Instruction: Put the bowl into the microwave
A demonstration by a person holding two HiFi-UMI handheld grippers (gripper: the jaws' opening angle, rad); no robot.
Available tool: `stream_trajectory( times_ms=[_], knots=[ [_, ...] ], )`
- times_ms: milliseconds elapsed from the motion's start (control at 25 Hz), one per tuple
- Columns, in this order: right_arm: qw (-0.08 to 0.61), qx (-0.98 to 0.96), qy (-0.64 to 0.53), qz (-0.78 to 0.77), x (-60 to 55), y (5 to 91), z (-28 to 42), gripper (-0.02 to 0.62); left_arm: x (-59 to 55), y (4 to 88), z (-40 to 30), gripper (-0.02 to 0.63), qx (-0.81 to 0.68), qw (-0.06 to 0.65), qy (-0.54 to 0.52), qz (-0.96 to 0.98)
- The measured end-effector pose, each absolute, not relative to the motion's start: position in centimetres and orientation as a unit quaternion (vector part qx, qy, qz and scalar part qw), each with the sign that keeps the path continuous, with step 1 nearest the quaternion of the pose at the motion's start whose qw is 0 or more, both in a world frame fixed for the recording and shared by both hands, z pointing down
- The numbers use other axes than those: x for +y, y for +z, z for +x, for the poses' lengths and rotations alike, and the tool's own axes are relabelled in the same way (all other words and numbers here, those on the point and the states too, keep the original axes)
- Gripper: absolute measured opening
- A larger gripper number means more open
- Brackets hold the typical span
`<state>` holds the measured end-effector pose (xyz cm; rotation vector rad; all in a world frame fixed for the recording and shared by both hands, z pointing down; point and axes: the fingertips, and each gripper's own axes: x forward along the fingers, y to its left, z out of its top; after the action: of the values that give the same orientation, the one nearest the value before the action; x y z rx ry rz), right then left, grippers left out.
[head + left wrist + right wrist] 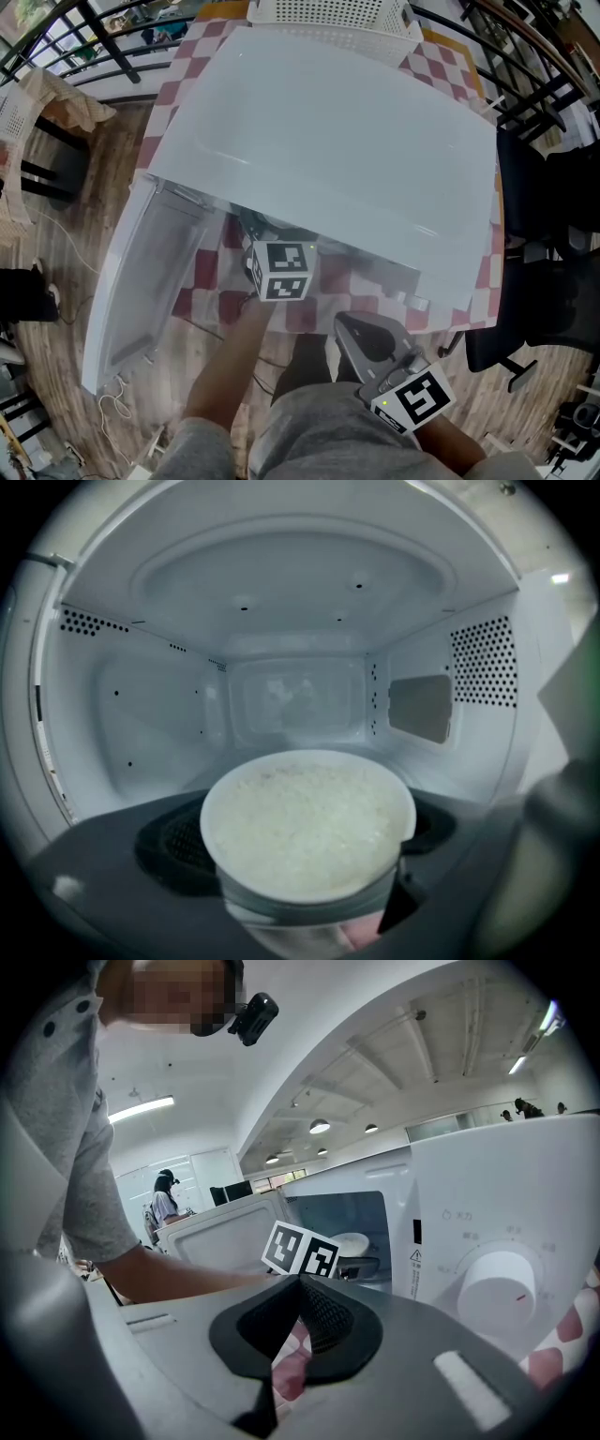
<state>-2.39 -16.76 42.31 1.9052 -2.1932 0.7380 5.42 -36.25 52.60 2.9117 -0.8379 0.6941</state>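
**Bowl of rice held inside the open microwave**

The bowl [307, 827] is white, round and full to the rim with white rice. It sits in the mouth of the microwave [328, 141] cavity, with the pale back wall and the perforated side walls beyond it. The left tool [309, 897] has hold of it: its dark jaws are closed against the bowl's lower wall on either side. Whether the bowl's base touches the cavity floor cannot be told. In the right gripper view the bowl also shows through the oven's open front, just behind the left tool's marker cube [302, 1251].

From the head view the left tool reaches in under the microwave's top edge, so only its marker cube and the person's forearm [230, 361] show. The microwave door [141, 272] is swung wide open to the left.

The right tool [298, 1283] is well apart from the oven, low and near the person's lap. Its jaw tips meet and nothing is between them; a sliver of checked cloth shows through the slit below the tips. It faces the microwave's front panel and its white round knob [495, 1288].

The microwave stands on a table covered with a red and white checked cloth [441, 56]. A white perforated basket [323, 14] lies behind the oven. A black chair [553, 281] stands to the right of the table.
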Motion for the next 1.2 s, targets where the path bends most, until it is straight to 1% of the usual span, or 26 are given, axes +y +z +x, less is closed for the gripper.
stream_trajectory(
  times_ms=[480,720,920,1200],
  knots=[
    [0.07,-0.739,0.235,0.627,-16.7,41.8,-2.6,-0.003,-35.0,52.4,5.3,0.545,-0.247,0.012,0.219,0.944],
    [0.072,-0.747,0.227,0.62,-16.5,41.2,-2.2,-0.003,-34.4,50.9,4.9,0.546,-0.244,-0.007,0.203,0.948],
    [0.068,-0.752,0.215,0.619,-16.1,40.6,-1.3,-0.003,-34.1,49.9,3.1,0.546,-0.267,-0.004,0.192,0.944],
    [0.064,-0.769,0.207,0.601,-15.0,39.3,0.3,-0.003,-31.8,46.9,-2.4,0.546,-0.315,0.005,0.175,0.933]
  ],
)
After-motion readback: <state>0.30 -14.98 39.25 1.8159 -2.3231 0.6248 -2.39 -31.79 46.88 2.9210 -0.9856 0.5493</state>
